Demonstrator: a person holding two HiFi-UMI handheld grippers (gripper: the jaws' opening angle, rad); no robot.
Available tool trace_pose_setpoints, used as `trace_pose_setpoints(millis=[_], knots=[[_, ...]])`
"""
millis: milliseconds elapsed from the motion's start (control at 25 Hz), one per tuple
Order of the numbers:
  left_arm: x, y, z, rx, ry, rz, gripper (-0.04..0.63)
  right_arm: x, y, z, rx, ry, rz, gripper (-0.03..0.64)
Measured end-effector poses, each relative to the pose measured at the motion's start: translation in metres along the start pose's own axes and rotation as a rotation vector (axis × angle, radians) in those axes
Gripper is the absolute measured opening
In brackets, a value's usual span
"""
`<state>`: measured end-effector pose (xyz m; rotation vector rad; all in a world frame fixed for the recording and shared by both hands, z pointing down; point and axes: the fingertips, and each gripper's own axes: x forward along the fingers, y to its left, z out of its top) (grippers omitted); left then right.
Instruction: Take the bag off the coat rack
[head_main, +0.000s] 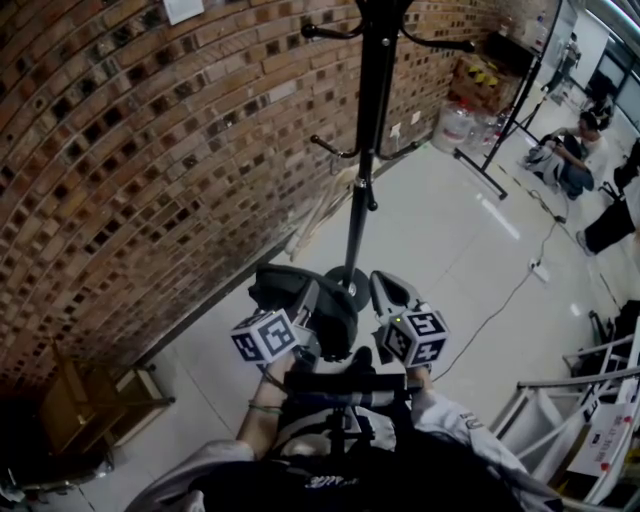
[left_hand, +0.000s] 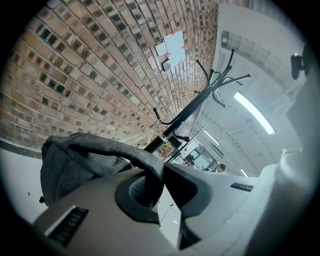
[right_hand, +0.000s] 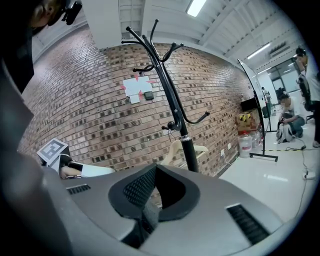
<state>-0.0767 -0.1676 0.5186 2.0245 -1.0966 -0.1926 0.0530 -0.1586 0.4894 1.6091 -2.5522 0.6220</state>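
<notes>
The black coat rack (head_main: 365, 150) stands on the pale floor by the brick wall, its hooks bare. A dark grey bag (head_main: 335, 320) hangs off the rack, low in front of its base. My left gripper (head_main: 305, 300) is shut on the bag's strap; in the left gripper view the strap (left_hand: 125, 150) runs into the pinched jaws (left_hand: 161, 167), the bag's body (left_hand: 70, 170) sags to the left, and the rack (left_hand: 200, 100) rises behind. My right gripper (head_main: 385, 282) floats just right of the bag, shut with nothing in it (right_hand: 156, 167), pointing at the rack (right_hand: 170, 95).
A wooden hanger (head_main: 320, 205) leans on the brick wall behind the rack. A wooden stool (head_main: 90, 400) stands at lower left. Water bottles (head_main: 455, 125), a black stand (head_main: 500, 140) and a seated person (head_main: 570, 160) are at far right. A white frame (head_main: 570, 410) lies near right.
</notes>
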Motion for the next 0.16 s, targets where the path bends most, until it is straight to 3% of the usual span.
trace_pose_setpoints(millis=[160], knots=[[0.0005, 0.0007, -0.0001, -0.003, 0.007, -0.001, 0.034, 0.0024, 0.0004, -0.0005, -0.012, 0.002, -0.005, 0.008]])
